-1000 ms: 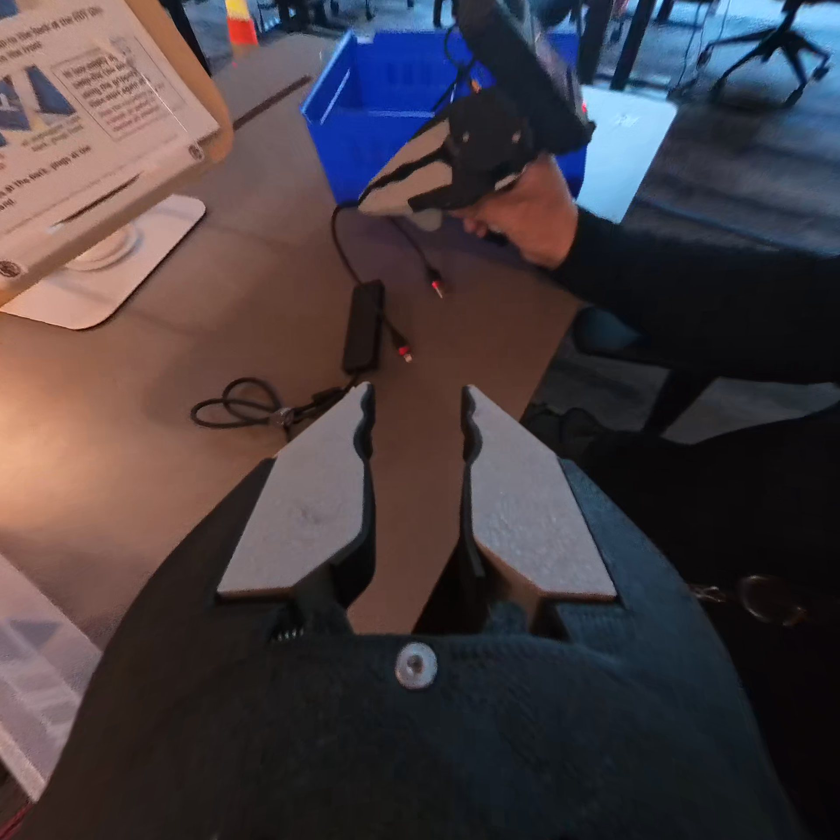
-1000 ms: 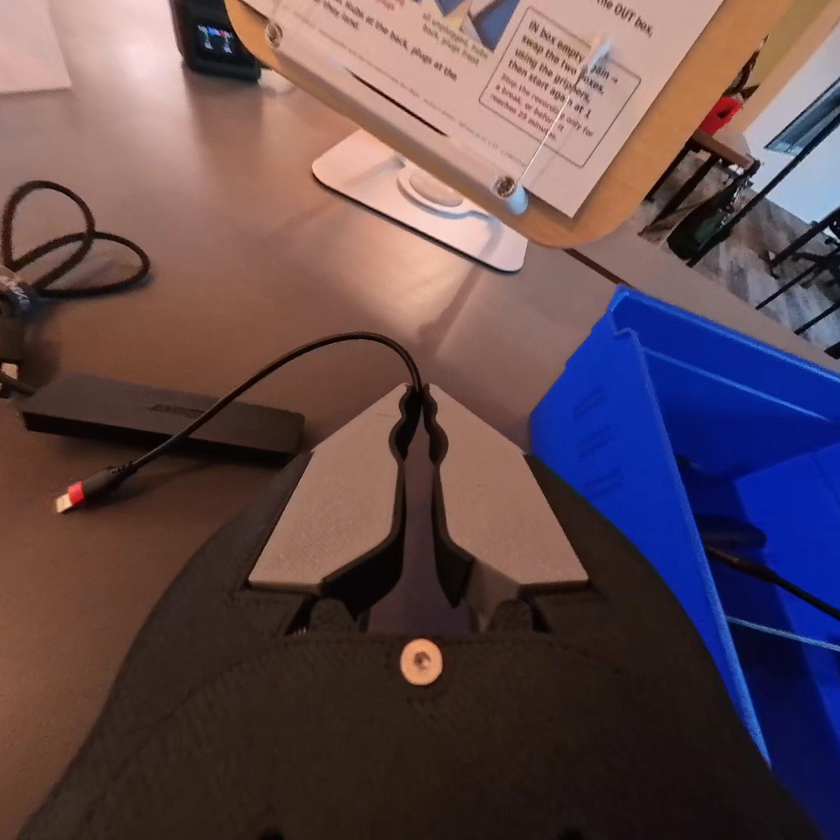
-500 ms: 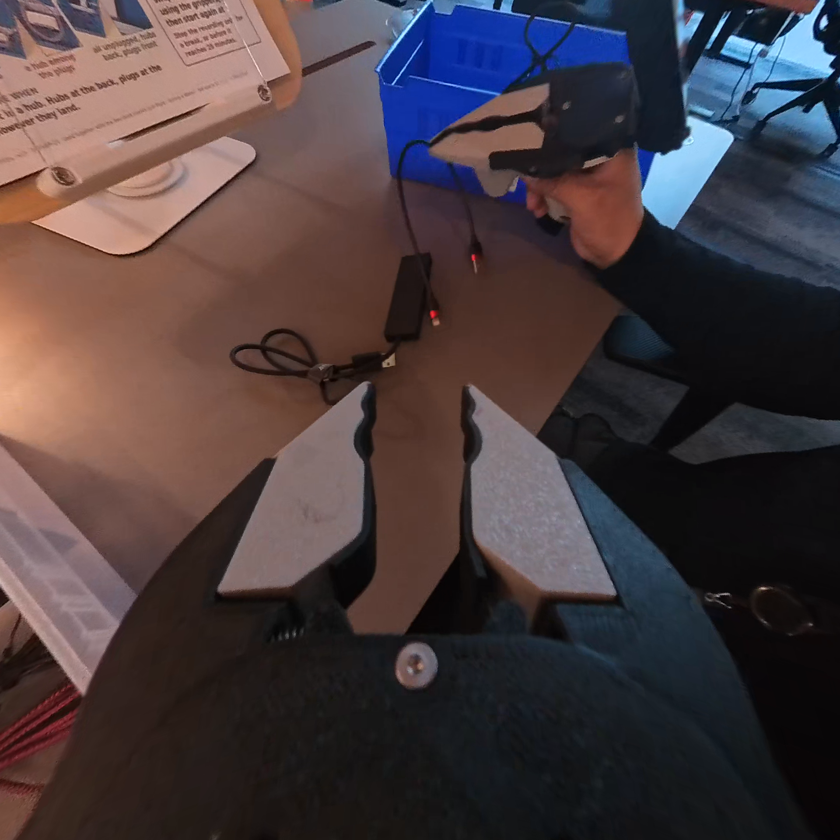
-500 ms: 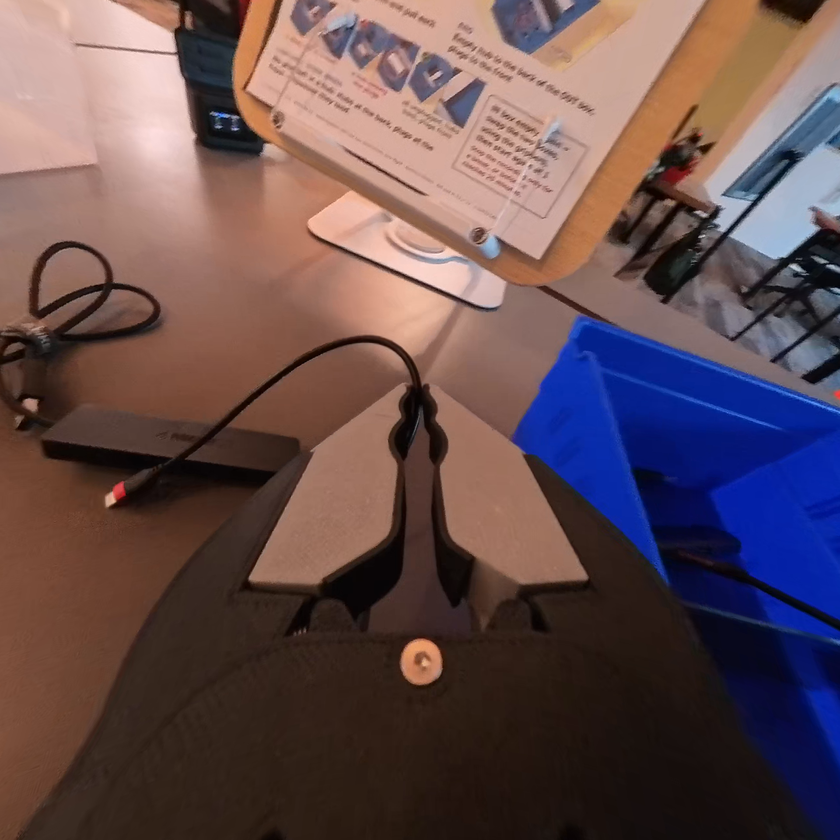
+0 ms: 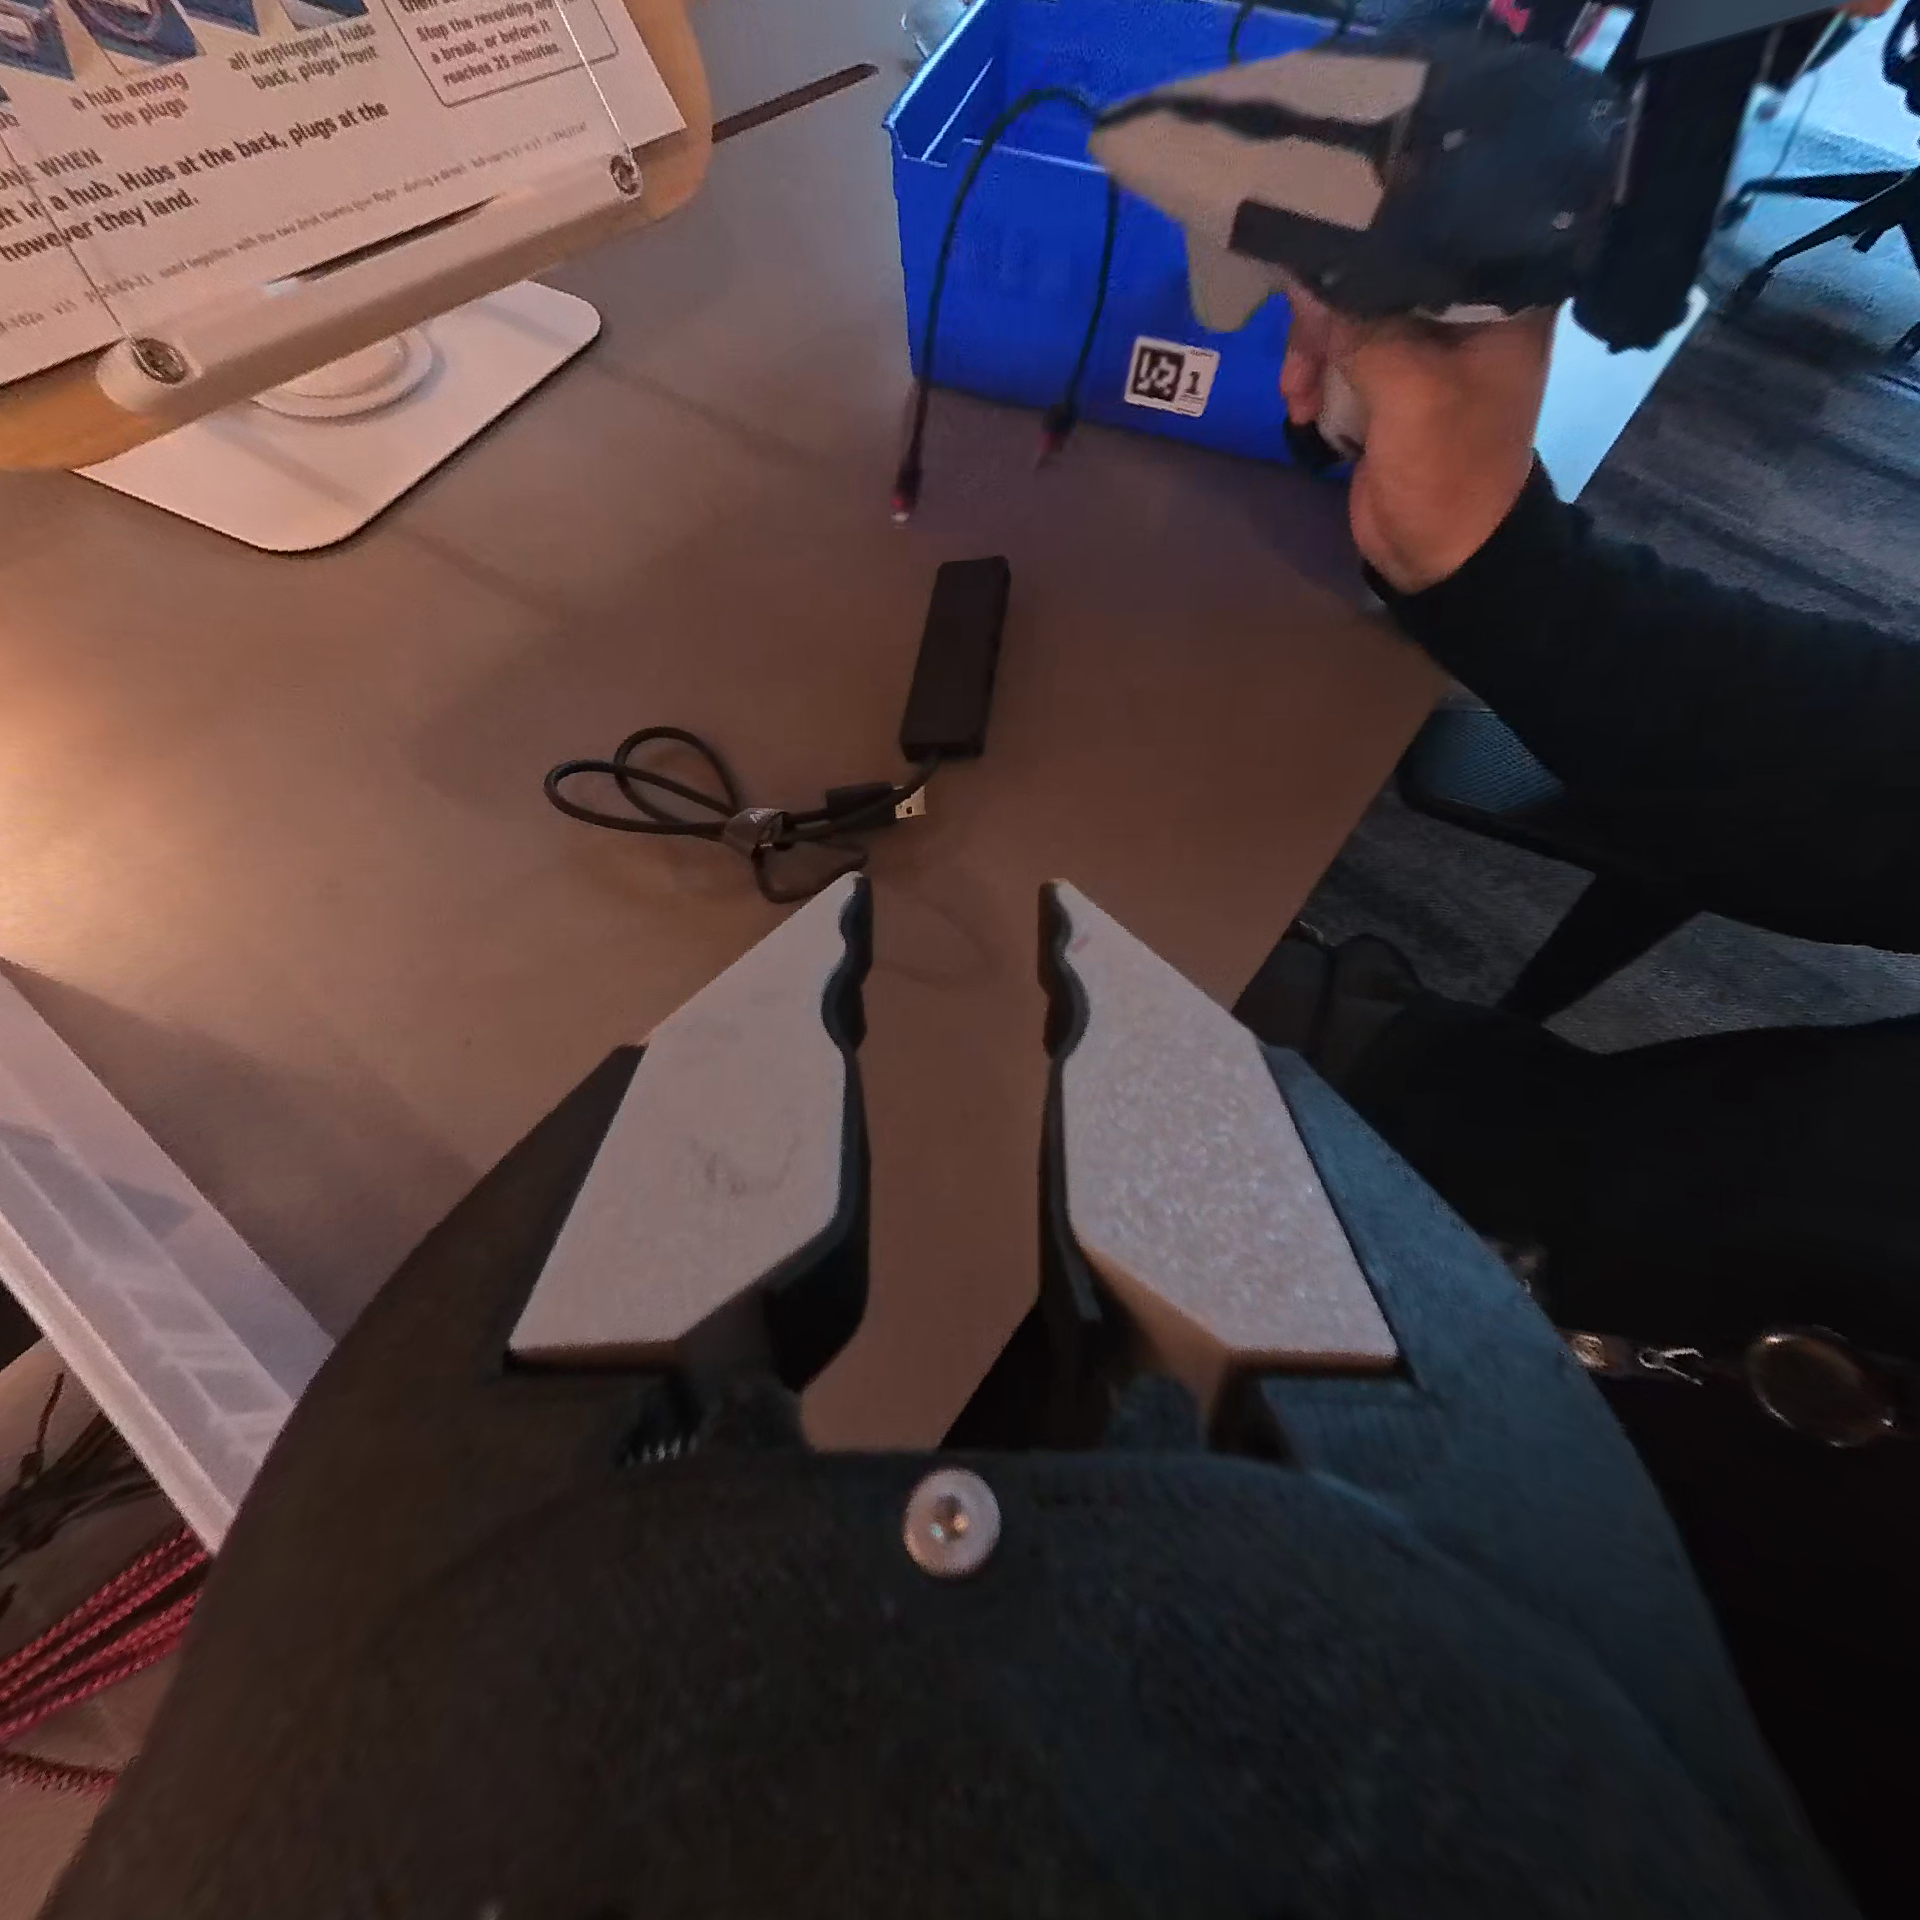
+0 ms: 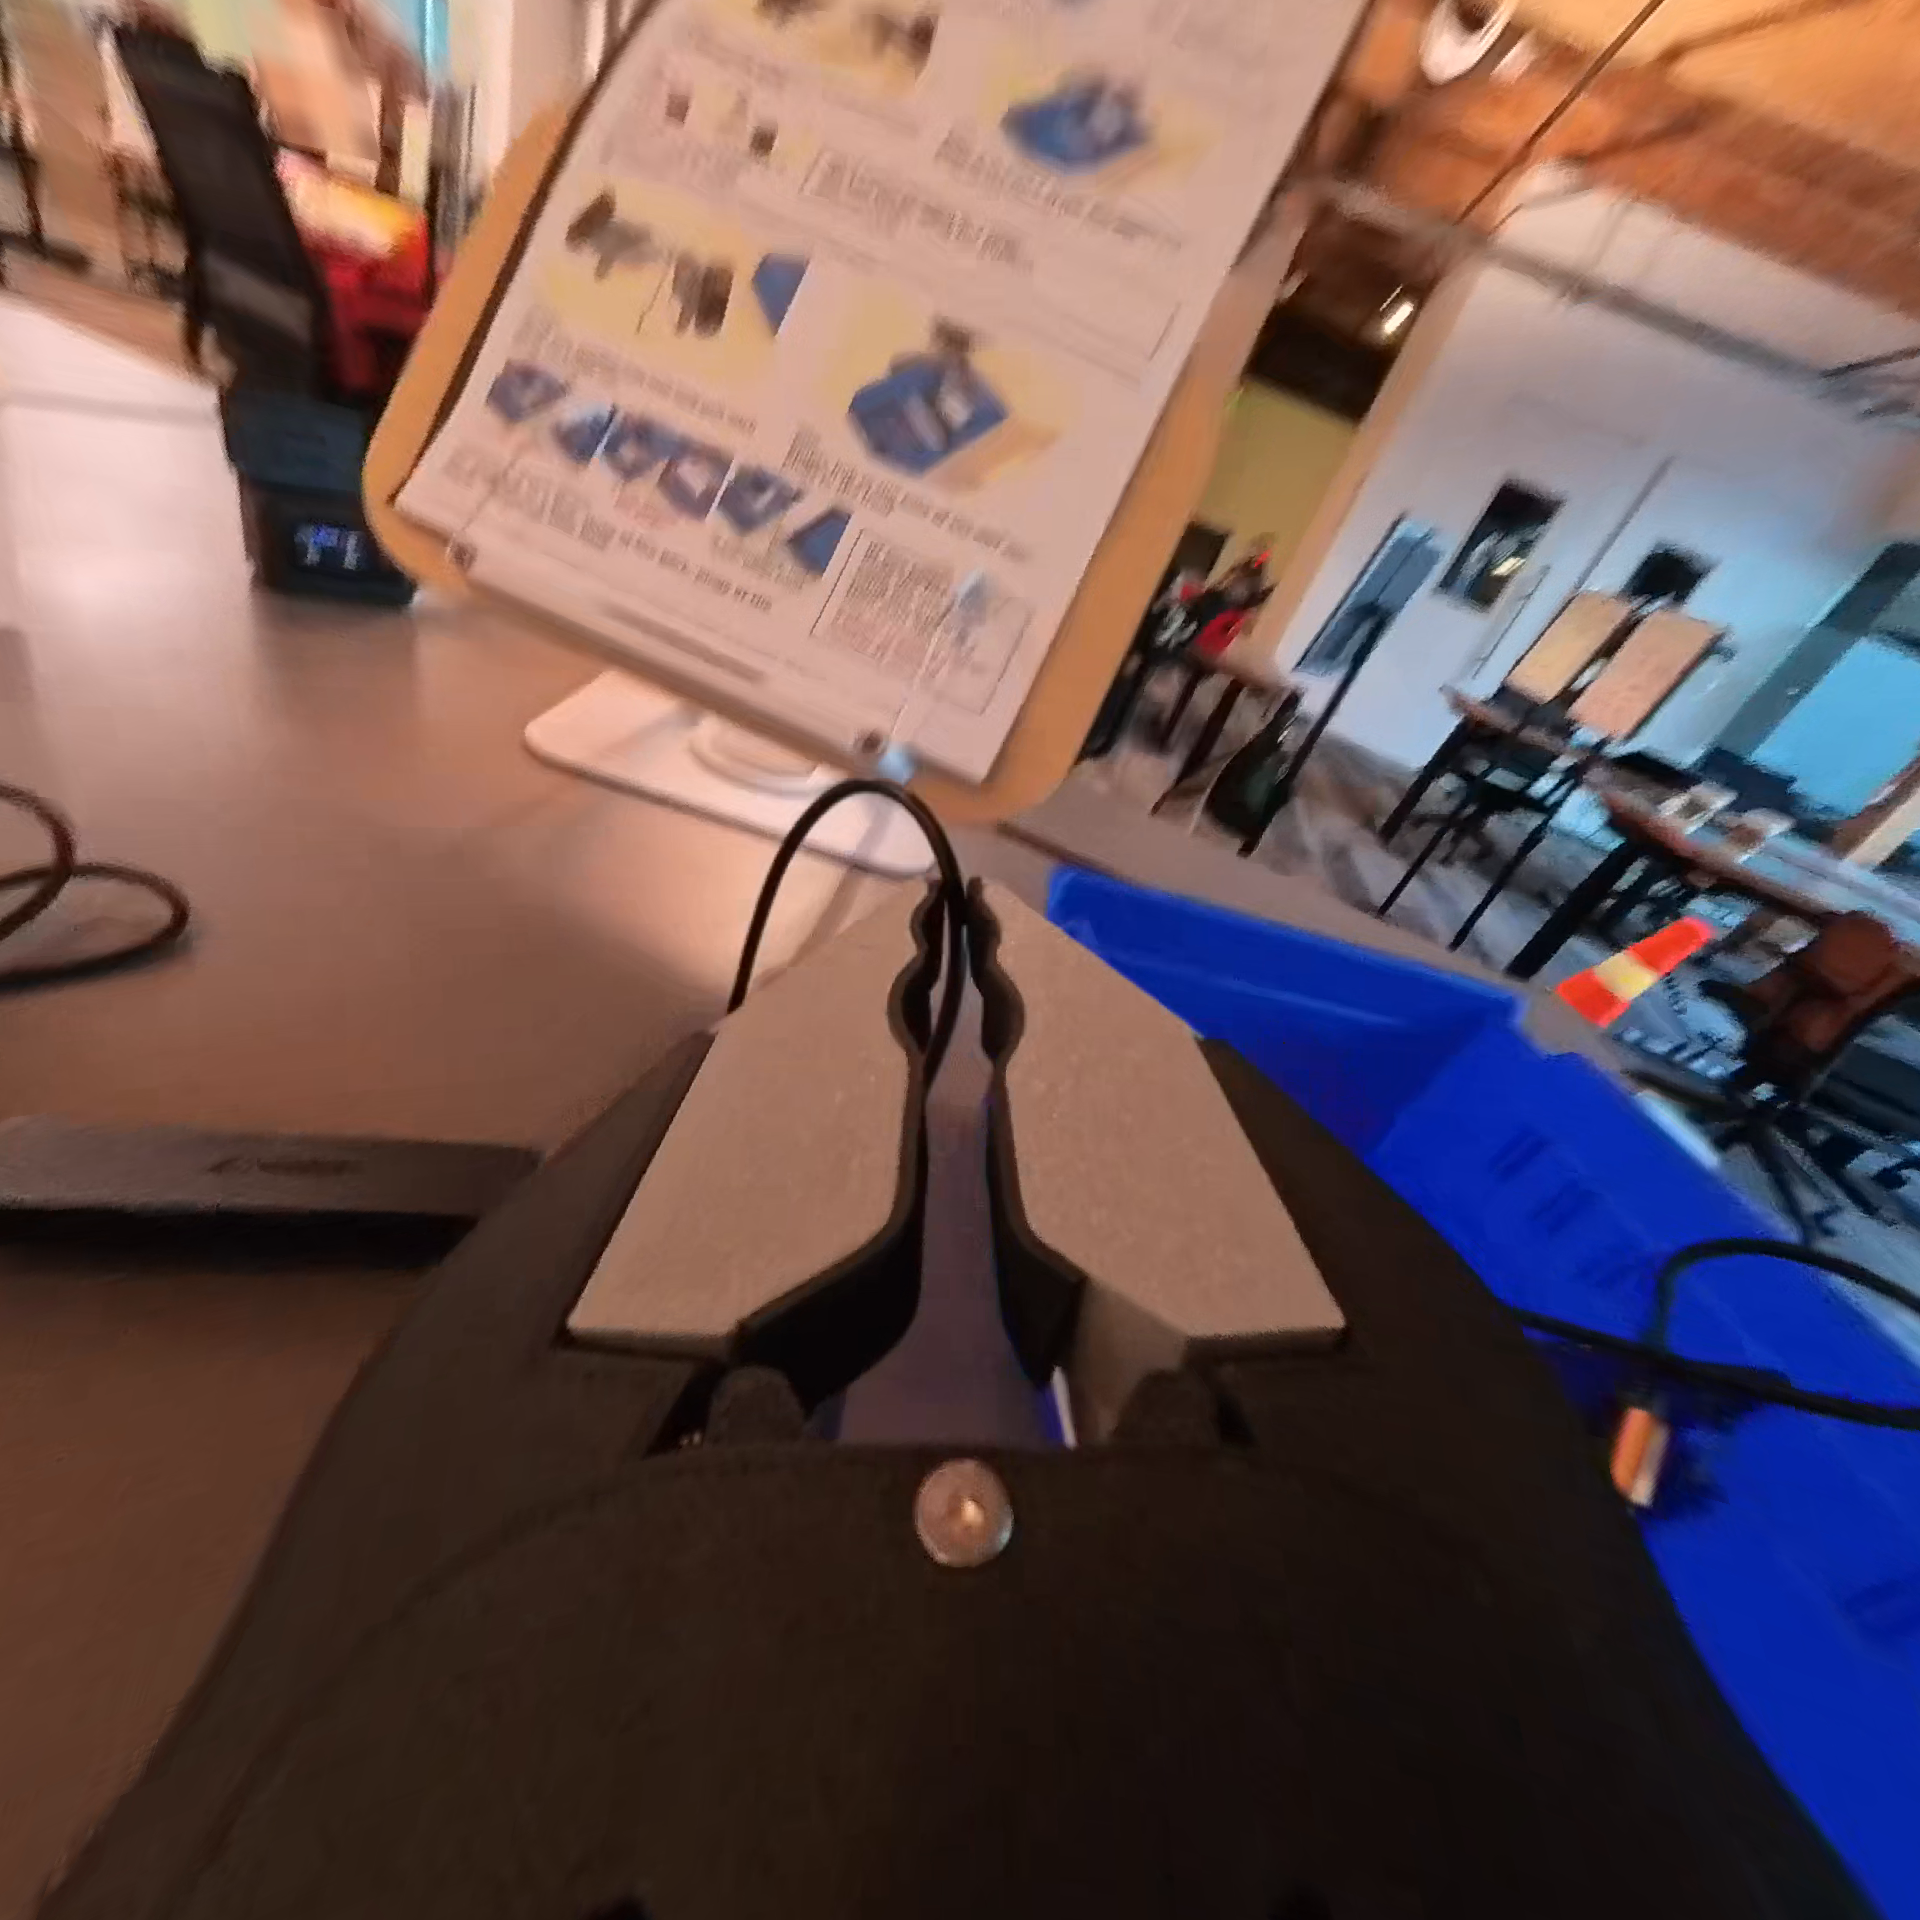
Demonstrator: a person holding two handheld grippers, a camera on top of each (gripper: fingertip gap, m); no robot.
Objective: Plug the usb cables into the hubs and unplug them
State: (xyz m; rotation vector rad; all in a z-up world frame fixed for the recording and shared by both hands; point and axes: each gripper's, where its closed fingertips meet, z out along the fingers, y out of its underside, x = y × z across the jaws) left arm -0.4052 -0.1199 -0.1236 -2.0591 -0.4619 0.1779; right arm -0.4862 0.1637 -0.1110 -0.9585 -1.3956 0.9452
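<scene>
Between the right gripper's (image 6: pixel 951 902) pressed tips a thin black cable (image 5: pixel 940 249) is pinched, both red-collared plugs dangling above the table (image 5: pixel 312 727). Below them lies the flat black hub (image 5: pixel 954 659), its own lead coiled beside it. Only the left view shows those plugs; the left gripper (image 5: pixel 951 912) hangs spread, empty. The right view shows inside the blue bin (image 6: pixel 1558 1164).

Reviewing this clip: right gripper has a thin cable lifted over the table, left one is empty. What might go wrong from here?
1. The right gripper pinches the black cable mid-length, so both red-tipped plugs dangle free; aiming one at the hub may be hard.
2. The thin cable sits at the fingertips and may slip.
3. The left gripper is open, away from the hub, which may slide when pushed.
</scene>
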